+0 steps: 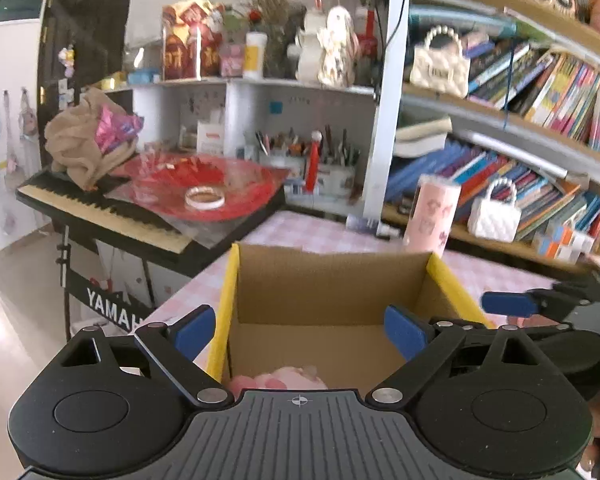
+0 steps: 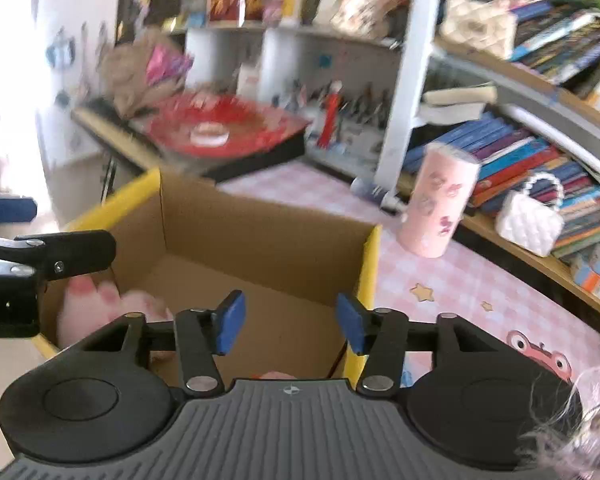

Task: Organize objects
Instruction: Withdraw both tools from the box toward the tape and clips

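Note:
A cardboard box (image 1: 332,280) with yellow flap edges stands open on the pink checked table; it is the same box (image 2: 268,240) in the right wrist view. A pink plush toy (image 1: 278,380) lies on its floor near the front, and the plush (image 2: 100,308) shows at the box's left side in the right wrist view. My left gripper (image 1: 300,332) hangs over the box, open wide, nothing between its blue pads. My right gripper (image 2: 290,326) is over the box too, open with an empty gap. The other gripper's fingers (image 2: 60,256) reach in from the left.
A pink patterned cup (image 2: 440,204) stands on the table right of the box. A keyboard (image 1: 100,208) with a red plastic-wrapped tray (image 1: 204,188) sits behind left. Bookshelves (image 1: 520,140) with white handbags line the right side. A pen holder (image 1: 312,160) stands behind.

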Tool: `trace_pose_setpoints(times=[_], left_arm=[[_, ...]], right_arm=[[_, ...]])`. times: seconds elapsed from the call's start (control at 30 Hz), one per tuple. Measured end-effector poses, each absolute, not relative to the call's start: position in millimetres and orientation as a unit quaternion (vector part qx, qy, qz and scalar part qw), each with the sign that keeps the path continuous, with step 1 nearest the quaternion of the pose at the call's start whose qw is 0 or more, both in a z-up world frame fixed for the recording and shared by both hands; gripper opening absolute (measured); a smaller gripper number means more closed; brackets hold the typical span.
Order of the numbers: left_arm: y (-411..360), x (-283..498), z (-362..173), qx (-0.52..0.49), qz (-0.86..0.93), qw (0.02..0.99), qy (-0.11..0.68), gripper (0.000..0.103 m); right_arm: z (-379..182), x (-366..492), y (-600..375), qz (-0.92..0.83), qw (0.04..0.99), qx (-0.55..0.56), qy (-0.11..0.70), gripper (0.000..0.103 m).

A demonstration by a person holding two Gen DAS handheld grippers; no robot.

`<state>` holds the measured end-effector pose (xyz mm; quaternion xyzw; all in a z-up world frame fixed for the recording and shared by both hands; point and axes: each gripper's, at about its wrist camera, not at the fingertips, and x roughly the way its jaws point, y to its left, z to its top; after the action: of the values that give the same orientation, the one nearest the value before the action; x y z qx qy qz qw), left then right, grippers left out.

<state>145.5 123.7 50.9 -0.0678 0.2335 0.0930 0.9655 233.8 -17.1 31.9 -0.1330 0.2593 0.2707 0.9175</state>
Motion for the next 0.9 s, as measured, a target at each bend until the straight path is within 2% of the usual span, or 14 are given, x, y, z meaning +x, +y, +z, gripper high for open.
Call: trace_pose_setpoints(times=[0.07, 0.13, 0.43, 0.67, 0.9], left_arm=[[123, 134, 54, -0.071, 0.092, 0.967, 0.226, 0.094], [122, 121, 54, -0.075, 0.094, 0.967, 0.223, 0.094], [119, 73, 34, -0.074, 0.091, 0.963, 0.243, 0.094], [118, 41, 19, -0.057, 0.090, 0.956, 0.273, 0.096], [116, 20, 12, -0.051, 0.080, 0.949, 0.302, 0.096]], right_arm=[[41, 220, -25, 0.264, 0.926, -0.115, 0.244, 0.059], [46, 203, -32, 0.256, 0.932, -0.102, 0.235, 0.059], [37, 133, -46, 0.197, 0.946, -0.097, 0.238, 0.074], [12, 90, -47, 0.156, 0.946, -0.102, 0.265, 0.078], [0, 60, -48, 0.140, 0.939, -0.093, 0.299, 0.079]])
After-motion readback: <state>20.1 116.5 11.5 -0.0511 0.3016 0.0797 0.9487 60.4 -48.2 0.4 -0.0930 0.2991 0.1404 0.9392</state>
